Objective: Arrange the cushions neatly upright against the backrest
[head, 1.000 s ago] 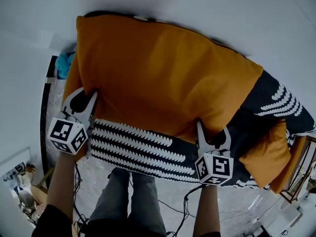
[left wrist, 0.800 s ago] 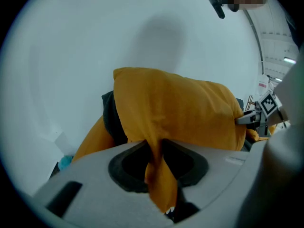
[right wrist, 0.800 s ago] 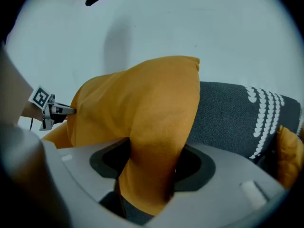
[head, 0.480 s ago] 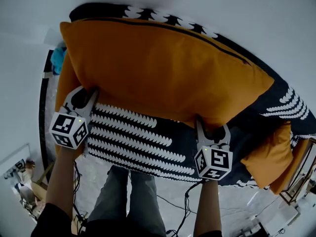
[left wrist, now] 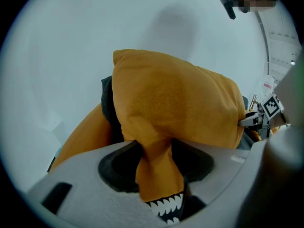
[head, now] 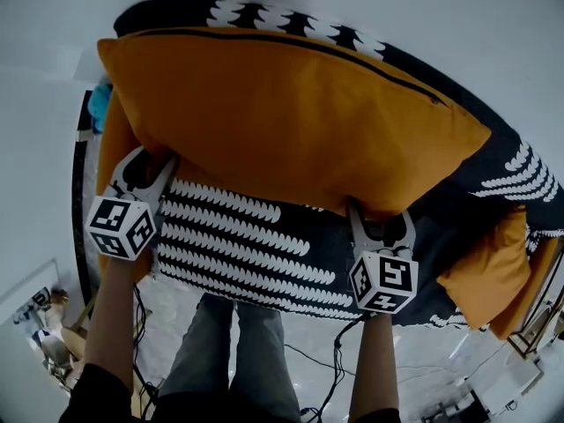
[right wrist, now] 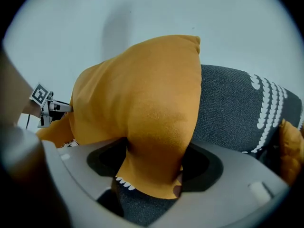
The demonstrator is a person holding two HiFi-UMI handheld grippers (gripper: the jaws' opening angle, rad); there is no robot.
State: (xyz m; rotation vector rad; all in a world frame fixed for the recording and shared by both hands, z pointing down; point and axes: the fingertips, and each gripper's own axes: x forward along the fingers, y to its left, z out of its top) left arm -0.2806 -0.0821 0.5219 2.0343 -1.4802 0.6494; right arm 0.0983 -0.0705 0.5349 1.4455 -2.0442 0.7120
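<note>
Orange cushion (head: 291, 122) now lowered upright against backrest (head: 264, 14); left gripper (head: 150, 164) and right gripper (head: 381, 223) jaws just easing open, fabric still nipped between.

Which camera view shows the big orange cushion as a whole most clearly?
The head view. There the big orange cushion spans the picture, both ends and its long top edge visible. The left gripper view and the right gripper view each show only one end of it, close and bunched up.
</note>
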